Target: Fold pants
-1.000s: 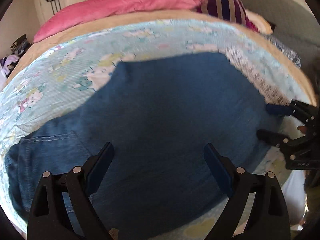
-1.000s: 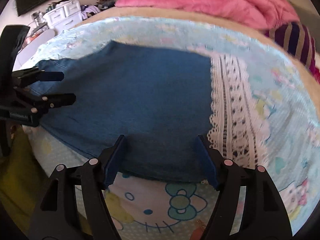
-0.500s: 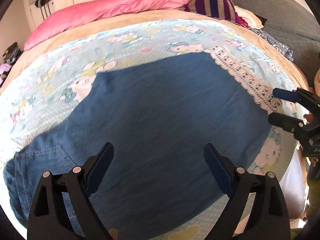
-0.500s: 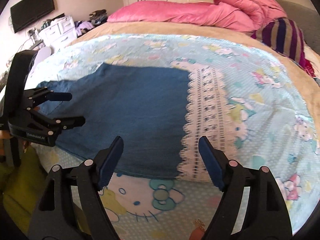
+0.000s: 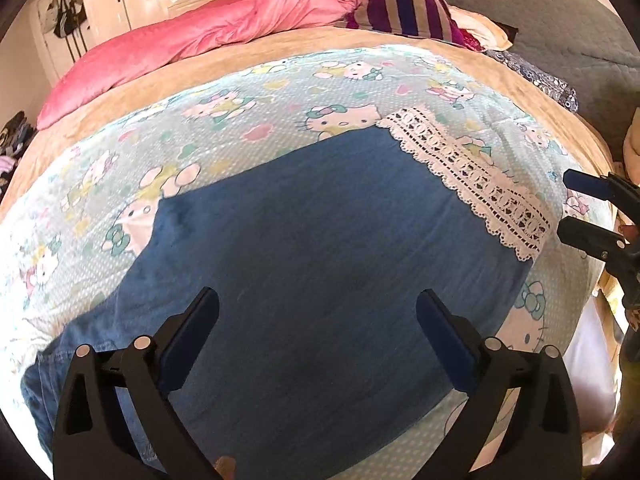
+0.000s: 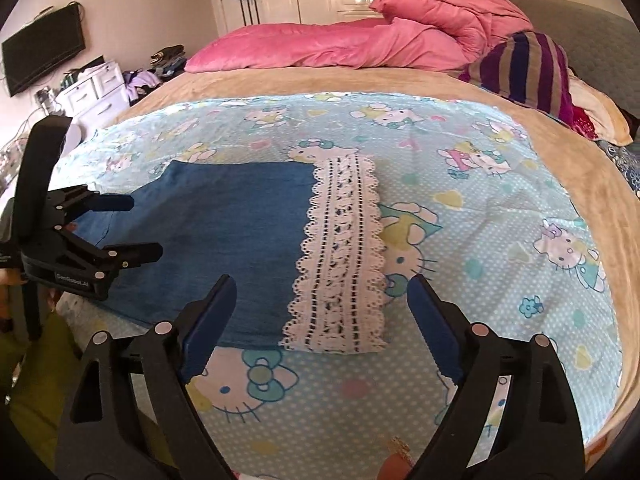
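Observation:
Blue denim pants point(image 5: 320, 264) point(image 6: 224, 232) lie flat on a cartoon-print sheet, their white lace hem point(image 5: 472, 184) point(image 6: 340, 264) on the right and the pocket end at the lower left of the left wrist view. My left gripper point(image 5: 318, 320) hovers over the pants' middle, jaws opening, nothing between them; it also shows at the left of the right wrist view point(image 6: 140, 226). My right gripper point(image 6: 320, 312) hangs above the near lace corner, jaws opening and empty; in the left wrist view the right gripper point(image 5: 568, 204) shows at the right edge.
The cartoon-print sheet point(image 6: 500, 248) covers a bed with a tan blanket point(image 6: 600, 184) under it. A pink duvet point(image 6: 360, 44) and a striped cushion point(image 6: 528, 68) lie at the far side. White drawers point(image 6: 96, 92) and a wall screen point(image 6: 44, 54) stand at left.
Both grippers have drawn back and up from the pants, so the cloth looks smaller. The right gripper's jaws have spread wider; the pants lie still.

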